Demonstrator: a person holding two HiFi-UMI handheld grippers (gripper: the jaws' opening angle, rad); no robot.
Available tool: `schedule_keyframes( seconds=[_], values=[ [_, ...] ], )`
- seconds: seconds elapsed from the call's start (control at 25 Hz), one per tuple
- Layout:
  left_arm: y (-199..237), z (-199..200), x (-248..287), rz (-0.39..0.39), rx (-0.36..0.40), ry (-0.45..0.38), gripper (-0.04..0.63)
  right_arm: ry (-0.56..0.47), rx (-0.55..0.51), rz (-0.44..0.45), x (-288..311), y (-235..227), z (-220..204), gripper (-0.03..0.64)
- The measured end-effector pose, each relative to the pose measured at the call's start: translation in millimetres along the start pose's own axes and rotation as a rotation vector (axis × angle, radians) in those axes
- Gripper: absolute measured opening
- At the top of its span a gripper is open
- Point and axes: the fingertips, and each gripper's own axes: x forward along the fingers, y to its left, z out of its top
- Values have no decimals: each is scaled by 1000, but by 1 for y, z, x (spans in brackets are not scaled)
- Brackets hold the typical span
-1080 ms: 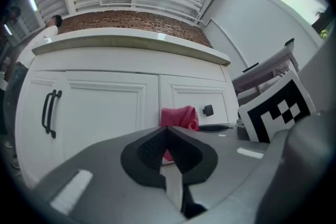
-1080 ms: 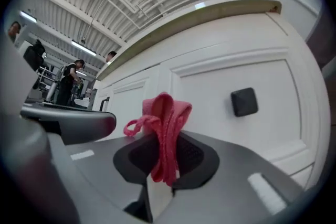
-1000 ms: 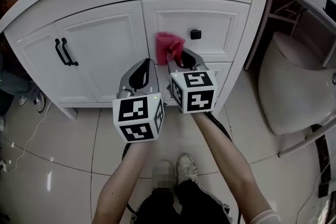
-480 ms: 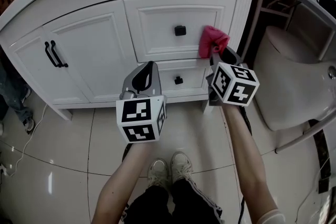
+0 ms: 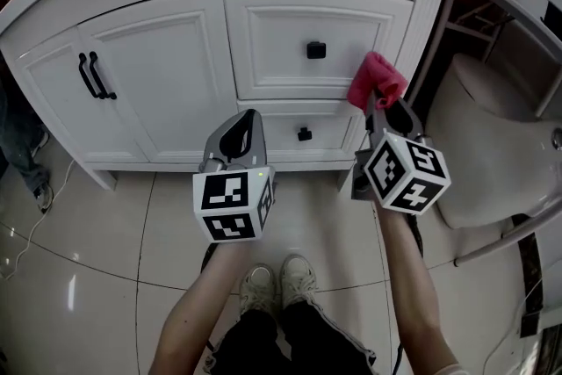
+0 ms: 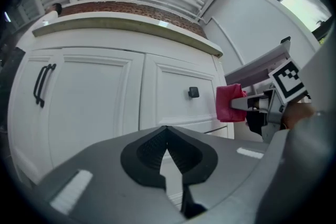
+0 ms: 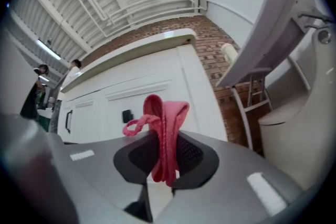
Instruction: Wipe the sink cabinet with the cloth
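**Now: cloth held to the cabinet's right edge, spare gripper held back**

The pink cloth [image 5: 376,82] is clamped between the jaws of the right gripper [image 5: 380,108]. In the right gripper view it is seen bunched and folded, with a loop standing up past the jaw tips, so that soft fabric rather than hard plastic is offered to the paint. It is held up against the front of the sink cabinet [image 5: 158,57], at the lower right corner of the upper drawer [image 5: 281,31], just beside the corner post [image 5: 430,4]. Contact appears to be made, though it cannot be confirmed from these views.

The left gripper [image 5: 247,120] is held lower and well apart from the cabinet, pointed at the lower drawer [image 5: 299,149]. Its jaws are pressed together at the tips with nothing between them; it is judged to be parked clear of the wiping path.

Two obstacles on the drawer fronts must be wiped around: the upper knob [image 5: 316,49] and the lower knob [image 5: 304,134]. The door handles [image 5: 90,75] are set far to the left. To the right, room is limited by a white rounded fixture [image 5: 492,136] and a metal rack [image 5: 474,13]; a swing past the post could be blocked there. A cable [image 5: 35,224] is seen on the tiled floor [image 5: 105,259] at the left, away from the work.
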Motion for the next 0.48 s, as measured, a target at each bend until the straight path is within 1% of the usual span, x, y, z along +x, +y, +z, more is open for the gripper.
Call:
schedule_keyframes(
  seconds=[0.08, 0.16, 0.2, 0.24, 0.28, 0.36, 0.48],
  values=[
    [16, -5, -6, 28, 0, -11, 4, 39, -25, 146, 6, 63, -26, 57],
    [37, -12, -15, 54, 38, -3, 5, 112, -23, 298, 13, 125, -63, 57],
    [51, -17, -21, 77, 60, 6, 5, 143, -31, 356, 16, 152, -82, 57],
    [67, -21, -27, 104, 73, 15, 5, 161, -54, 394, 21, 172, -97, 57],
    [80, -26, -32, 127, 75, 22, 3, 169, -86, 410, 28, 186, -109, 57],
    [95, -36, -38, 152, 60, 32, 5, 168, -123, 387, 45, 194, -124, 58],
    [91, -54, -37, 147, 32, 45, 5, 153, -119, 296, 49, 166, -125, 58]
  ],
)
